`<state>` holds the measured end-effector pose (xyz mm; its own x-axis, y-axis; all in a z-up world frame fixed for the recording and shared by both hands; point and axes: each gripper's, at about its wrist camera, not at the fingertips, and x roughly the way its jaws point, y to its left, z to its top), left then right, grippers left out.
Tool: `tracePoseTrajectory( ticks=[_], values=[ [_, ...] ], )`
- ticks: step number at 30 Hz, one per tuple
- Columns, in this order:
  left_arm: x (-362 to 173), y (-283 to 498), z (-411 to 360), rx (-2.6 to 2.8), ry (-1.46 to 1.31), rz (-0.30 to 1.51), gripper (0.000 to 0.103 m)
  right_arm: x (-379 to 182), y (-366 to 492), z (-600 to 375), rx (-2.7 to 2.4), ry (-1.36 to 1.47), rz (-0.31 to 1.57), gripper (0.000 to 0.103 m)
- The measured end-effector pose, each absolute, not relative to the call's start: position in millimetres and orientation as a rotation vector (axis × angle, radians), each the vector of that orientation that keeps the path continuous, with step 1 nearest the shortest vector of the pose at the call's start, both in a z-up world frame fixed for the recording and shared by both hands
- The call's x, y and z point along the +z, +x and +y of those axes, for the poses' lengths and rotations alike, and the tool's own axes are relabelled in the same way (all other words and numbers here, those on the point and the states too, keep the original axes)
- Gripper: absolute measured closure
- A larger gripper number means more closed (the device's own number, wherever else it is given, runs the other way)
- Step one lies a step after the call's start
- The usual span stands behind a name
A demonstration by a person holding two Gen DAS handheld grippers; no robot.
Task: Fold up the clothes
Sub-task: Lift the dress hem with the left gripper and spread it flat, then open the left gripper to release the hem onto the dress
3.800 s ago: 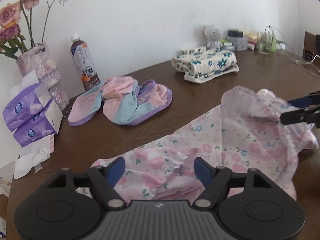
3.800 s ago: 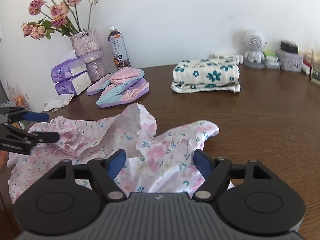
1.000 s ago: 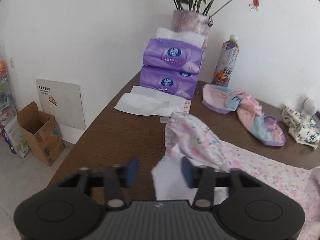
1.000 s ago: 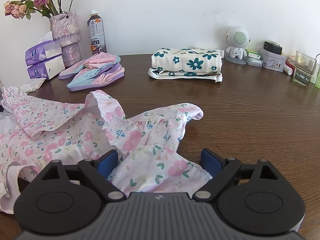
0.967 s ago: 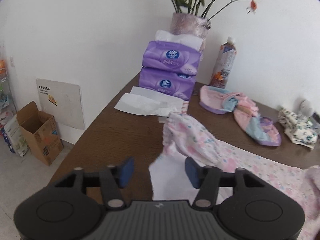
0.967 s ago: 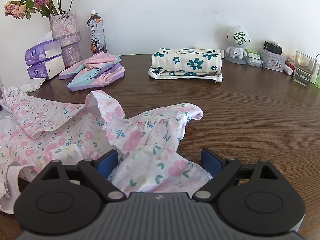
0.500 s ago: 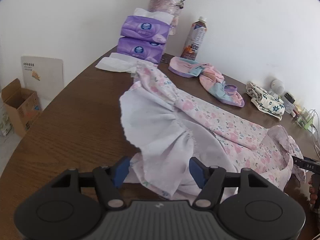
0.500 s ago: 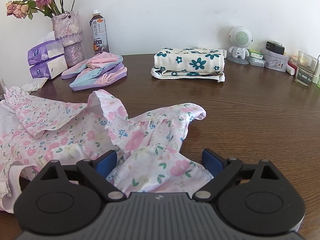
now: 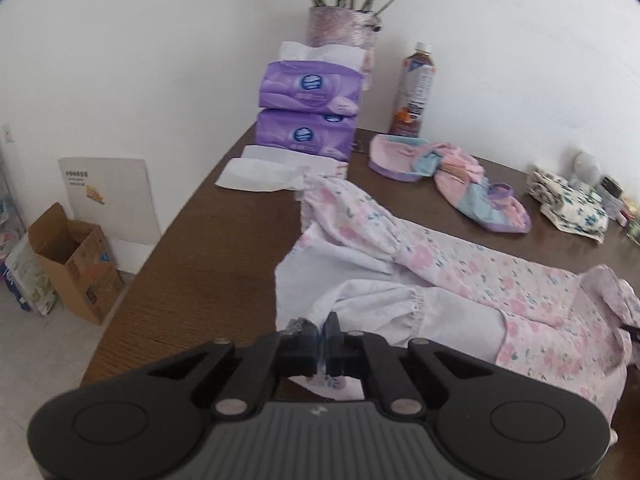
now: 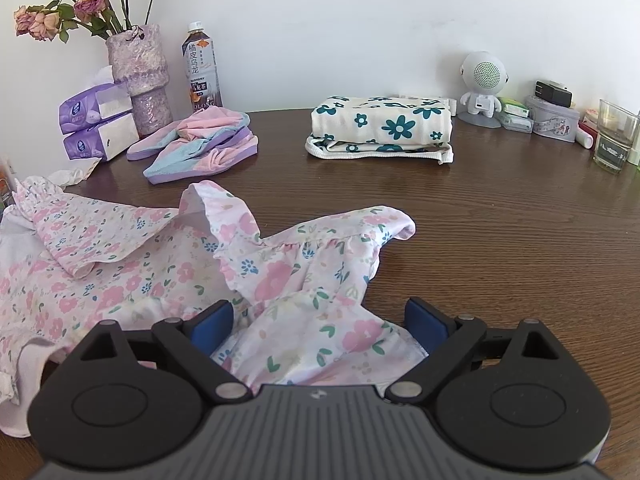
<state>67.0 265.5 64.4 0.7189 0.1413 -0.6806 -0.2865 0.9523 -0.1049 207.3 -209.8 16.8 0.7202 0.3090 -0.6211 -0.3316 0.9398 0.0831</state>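
Our left tool point(image 9: 322, 330) pinches the floral dress point(image 9: 472, 276) hem; the right tool point(image 10: 318, 322) gapes over its limp, light bodice.

The left wrist view sits low at the table's point(image 9: 208, 240) end, facing along it toward the vase point(image 9: 344, 28) at 12 o'clock. The right wrist view looks across the table toward the wall, vase point(image 10: 138, 68) at 10 o'clock. Both share the floral garment point(image 9: 460, 264) point(image 10: 280, 276) close below.
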Motion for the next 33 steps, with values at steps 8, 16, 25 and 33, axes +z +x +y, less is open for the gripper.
tracePoseTrajectory(
  ticks=[8,16,25,33],
  values=[
    [47,88,286,0.322,-0.243,0.758,0.081,16,207,-209,0.361,-0.042,0.682,0.007],
    [63,39,278,0.392,-0.227,0.681,0.058,16,207,-209,0.361,-0.044,0.682,0.007],
    [43,27,240,0.251,-0.225,0.757,0.059,16,206,-208,0.361,-0.051,0.683,0.007],
    [33,34,228,0.237,-0.188,0.769,0.062,27,196,-210,0.368,-0.057,0.621,0.019]
  ],
)
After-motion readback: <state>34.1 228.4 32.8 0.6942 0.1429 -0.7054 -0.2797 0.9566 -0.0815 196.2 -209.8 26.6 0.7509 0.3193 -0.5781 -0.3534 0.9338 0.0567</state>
